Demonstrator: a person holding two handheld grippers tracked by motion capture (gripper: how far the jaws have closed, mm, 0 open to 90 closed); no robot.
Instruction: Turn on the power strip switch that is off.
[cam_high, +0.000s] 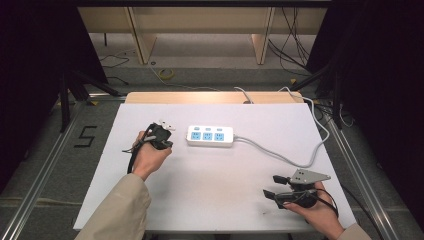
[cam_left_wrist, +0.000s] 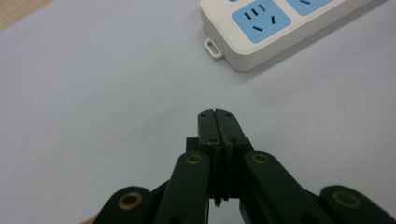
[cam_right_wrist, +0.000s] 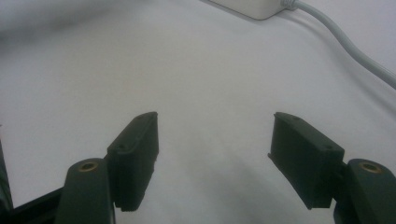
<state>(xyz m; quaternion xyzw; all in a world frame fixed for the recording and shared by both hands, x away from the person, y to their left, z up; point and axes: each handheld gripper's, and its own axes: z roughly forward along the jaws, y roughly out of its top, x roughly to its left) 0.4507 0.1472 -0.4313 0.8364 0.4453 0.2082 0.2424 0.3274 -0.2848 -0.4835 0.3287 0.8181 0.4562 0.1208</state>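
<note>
A black numeral "5" (cam_high: 86, 136) is showing on the grey floor to the left of the table (cam_high: 150, 200), laid out in dark strips like tape, and it is reading upright from the person's side. The white power strip (cam_high: 210, 135) is carrying no lettering that can be read in the high view or in the left gripper view, where its blue socket face (cam_left_wrist: 261, 17) is showing only slots. No other text, brand or label is standing out legibly anywhere on the table or on the gripper parts.
</note>
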